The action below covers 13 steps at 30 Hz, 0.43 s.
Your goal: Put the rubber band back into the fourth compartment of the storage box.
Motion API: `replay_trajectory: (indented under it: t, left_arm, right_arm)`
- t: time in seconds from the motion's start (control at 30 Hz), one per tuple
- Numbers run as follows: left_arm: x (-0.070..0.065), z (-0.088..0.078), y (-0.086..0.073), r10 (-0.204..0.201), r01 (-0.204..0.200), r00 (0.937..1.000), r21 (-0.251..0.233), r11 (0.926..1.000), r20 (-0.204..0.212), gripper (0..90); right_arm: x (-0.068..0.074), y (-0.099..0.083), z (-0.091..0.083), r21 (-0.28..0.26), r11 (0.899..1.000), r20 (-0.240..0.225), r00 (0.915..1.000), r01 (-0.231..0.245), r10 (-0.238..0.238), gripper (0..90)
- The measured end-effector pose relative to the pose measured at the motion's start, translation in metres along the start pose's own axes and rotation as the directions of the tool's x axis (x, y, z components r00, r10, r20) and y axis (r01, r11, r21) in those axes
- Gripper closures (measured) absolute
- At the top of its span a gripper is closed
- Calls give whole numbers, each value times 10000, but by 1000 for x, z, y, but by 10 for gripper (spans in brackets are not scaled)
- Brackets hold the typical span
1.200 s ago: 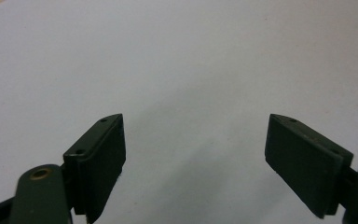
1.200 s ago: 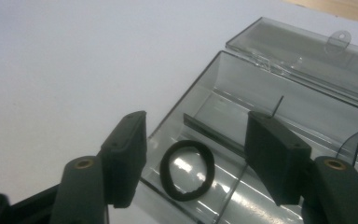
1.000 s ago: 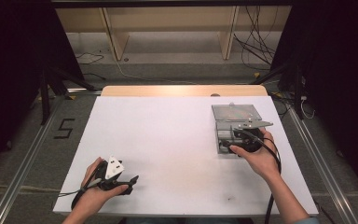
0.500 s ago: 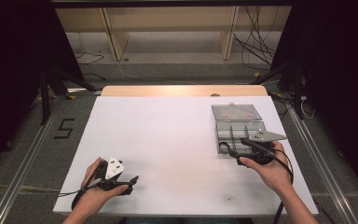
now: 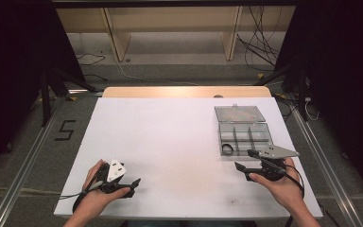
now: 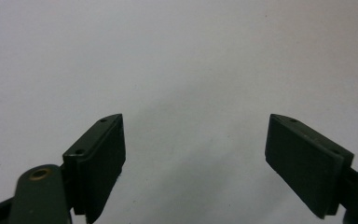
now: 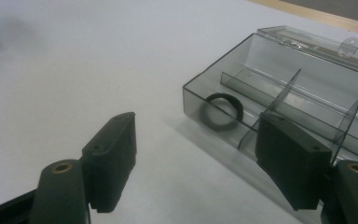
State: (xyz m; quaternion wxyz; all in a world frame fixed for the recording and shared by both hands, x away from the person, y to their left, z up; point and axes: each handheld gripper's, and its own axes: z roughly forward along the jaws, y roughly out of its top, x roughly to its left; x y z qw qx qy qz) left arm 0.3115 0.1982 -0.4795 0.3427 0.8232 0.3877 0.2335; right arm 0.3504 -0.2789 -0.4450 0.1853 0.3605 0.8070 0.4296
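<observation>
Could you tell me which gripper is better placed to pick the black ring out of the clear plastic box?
The right gripper: open, just beside the clear compartment box holding the black ring. The left gripper sits across the white table.

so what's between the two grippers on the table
Nothing: in the high view, bare white table runs from the left gripper to the right gripper.
</observation>
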Motion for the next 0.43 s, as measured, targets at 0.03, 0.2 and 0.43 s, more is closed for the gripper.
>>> replay_trajectory:
  t: [0.03, 0.2, 0.43]
  left_arm:
    - [0, 0, 0, 13, -13, 10000, 17, 10000, 2, 197]
    - [0, 0, 0, 27, -27, 10000, 46, 10000, 30, 197]
    - [0, 0, 0, 36, -36, 10000, 67, 10000, 27, 198]
  right_arm:
    - [1, -1, -1, 23, 10000, -12, 10000, 9, -9, 301]
    - [1, -4, -1, -9, 10000, -39, 10000, -8, 8, 300]
    - [1, -6, -1, 80, 10000, -42, 10000, -17, 18, 301]
